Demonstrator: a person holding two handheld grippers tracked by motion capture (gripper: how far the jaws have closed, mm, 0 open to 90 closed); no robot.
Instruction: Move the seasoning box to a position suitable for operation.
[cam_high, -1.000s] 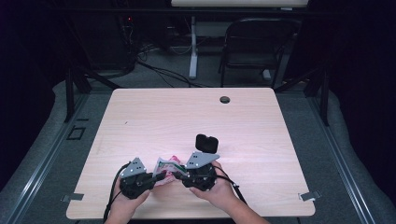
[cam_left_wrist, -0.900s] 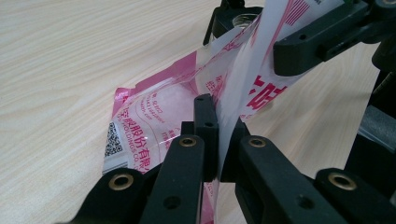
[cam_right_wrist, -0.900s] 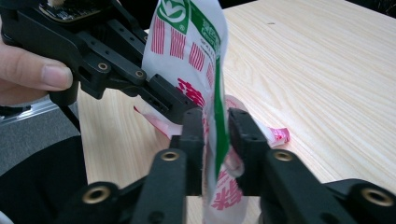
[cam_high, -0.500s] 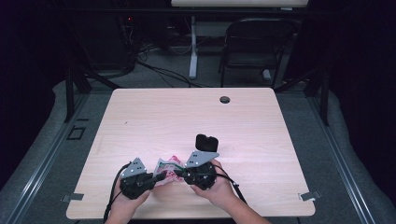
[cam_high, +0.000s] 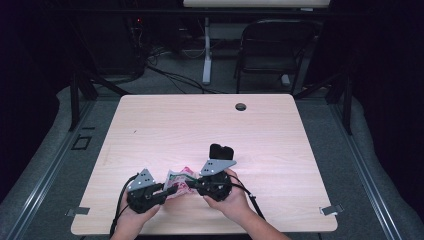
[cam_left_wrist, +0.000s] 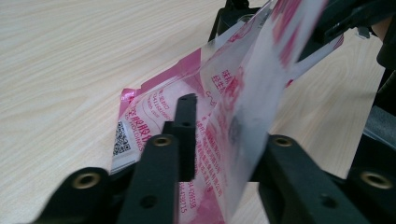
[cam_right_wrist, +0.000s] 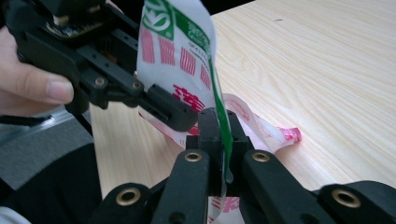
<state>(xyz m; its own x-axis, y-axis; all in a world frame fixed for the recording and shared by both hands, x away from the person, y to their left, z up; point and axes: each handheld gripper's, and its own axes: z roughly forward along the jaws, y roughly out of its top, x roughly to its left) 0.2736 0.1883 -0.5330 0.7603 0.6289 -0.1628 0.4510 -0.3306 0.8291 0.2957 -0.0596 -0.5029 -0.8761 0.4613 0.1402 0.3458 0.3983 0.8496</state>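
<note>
A pink, white and green printed plastic bag (cam_high: 179, 176) hangs between my two grippers near the table's front edge. My right gripper (cam_right_wrist: 215, 122) is shut on the bag's green-trimmed edge (cam_right_wrist: 173, 46) and holds it upright. My left gripper (cam_left_wrist: 224, 140) has just been opening its jaws. The bag's film (cam_left_wrist: 159, 107) runs between them, and a gap shows beside the left finger (cam_left_wrist: 187, 130). In the high view the left gripper (cam_high: 172, 190) and right gripper (cam_high: 192, 184) face each other, each in a hand.
A small black object (cam_high: 220, 151) lies on the wooden table (cam_high: 175, 125) just behind the right gripper. A round cable hole (cam_high: 241, 106) sits near the far edge. A chair (cam_high: 272, 50) and cables stand on the floor beyond the table.
Both hands have stayed where they were. The bag's folds between the grippers have shifted slightly.
</note>
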